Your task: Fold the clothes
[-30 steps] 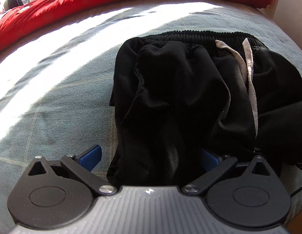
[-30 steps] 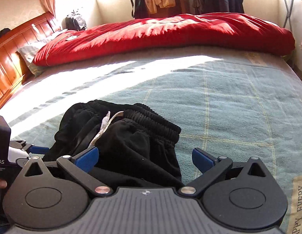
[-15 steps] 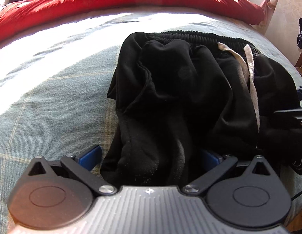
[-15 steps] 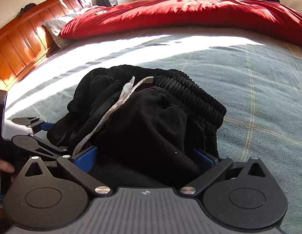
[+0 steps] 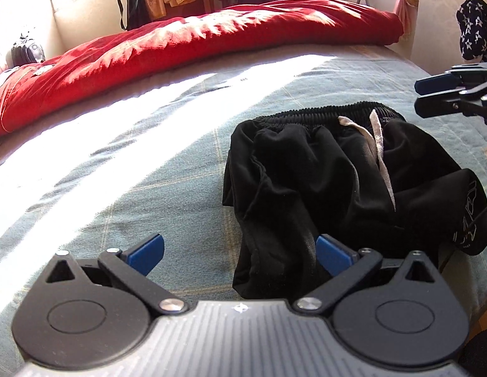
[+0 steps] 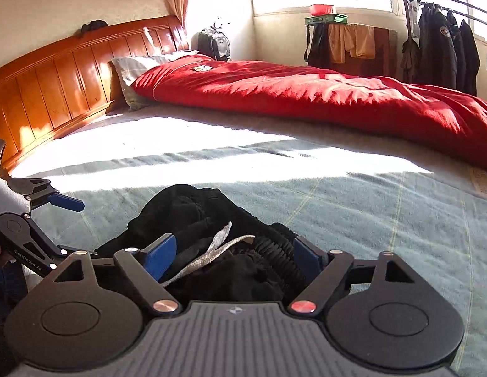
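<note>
Sunlight falls in wide bands over a grey-green bed sheet (image 5: 149, 169) that fills both views, with a red quilt (image 5: 193, 47) along its far side. At upper left of the right wrist view stands a wooden headboard (image 6: 54, 78). The left gripper (image 5: 240, 253) sits at the bottom centre of its own view with its jaws wide apart; a hanging fold of the black shorts (image 5: 337, 182) lies between them against the right pad, and the left pad is bare. The crumpled shorts lie right of centre, their white drawstring (image 5: 380, 154) on top. The right gripper (image 6: 234, 256) has just been closing its jaws, and the elastic waistband (image 6: 274, 254) and drawstring are between the blue pads.
</note>
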Action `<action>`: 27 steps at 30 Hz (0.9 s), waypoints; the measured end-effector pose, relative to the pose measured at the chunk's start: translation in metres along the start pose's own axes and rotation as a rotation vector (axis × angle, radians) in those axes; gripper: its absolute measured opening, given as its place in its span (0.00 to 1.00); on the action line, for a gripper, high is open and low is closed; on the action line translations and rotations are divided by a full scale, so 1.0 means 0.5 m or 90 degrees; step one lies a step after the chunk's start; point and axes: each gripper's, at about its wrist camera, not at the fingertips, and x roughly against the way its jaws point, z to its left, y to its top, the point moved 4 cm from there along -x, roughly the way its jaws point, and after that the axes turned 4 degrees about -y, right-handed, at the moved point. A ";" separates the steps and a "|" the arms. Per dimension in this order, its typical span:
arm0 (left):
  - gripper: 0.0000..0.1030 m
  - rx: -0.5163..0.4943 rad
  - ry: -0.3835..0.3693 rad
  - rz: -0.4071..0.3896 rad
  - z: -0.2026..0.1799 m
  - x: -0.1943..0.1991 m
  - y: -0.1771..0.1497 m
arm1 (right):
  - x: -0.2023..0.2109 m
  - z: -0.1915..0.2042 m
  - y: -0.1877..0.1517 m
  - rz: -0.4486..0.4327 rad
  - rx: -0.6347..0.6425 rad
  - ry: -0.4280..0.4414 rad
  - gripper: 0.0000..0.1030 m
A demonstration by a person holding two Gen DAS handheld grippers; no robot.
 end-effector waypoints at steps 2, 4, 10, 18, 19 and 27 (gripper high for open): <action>0.98 0.000 -0.009 -0.016 0.017 -0.004 -0.004 | -0.020 0.018 0.021 0.012 0.028 -0.001 0.60; 0.97 0.001 -0.021 -0.027 0.019 -0.009 -0.001 | -0.043 0.042 0.031 0.029 0.043 0.000 0.58; 0.97 -0.006 -0.076 -0.044 0.063 -0.019 -0.018 | -0.091 0.133 0.029 0.067 0.025 0.003 0.57; 0.91 -0.016 -0.248 -0.067 0.120 -0.058 -0.002 | -0.123 0.229 0.032 0.082 -0.045 -0.076 0.57; 0.87 -0.020 -0.269 -0.068 0.120 -0.065 0.003 | -0.119 0.234 0.029 0.082 -0.055 -0.089 0.58; 0.70 -0.023 -0.402 -0.026 0.108 -0.154 0.037 | -0.059 0.232 -0.027 0.089 -0.139 -0.192 0.58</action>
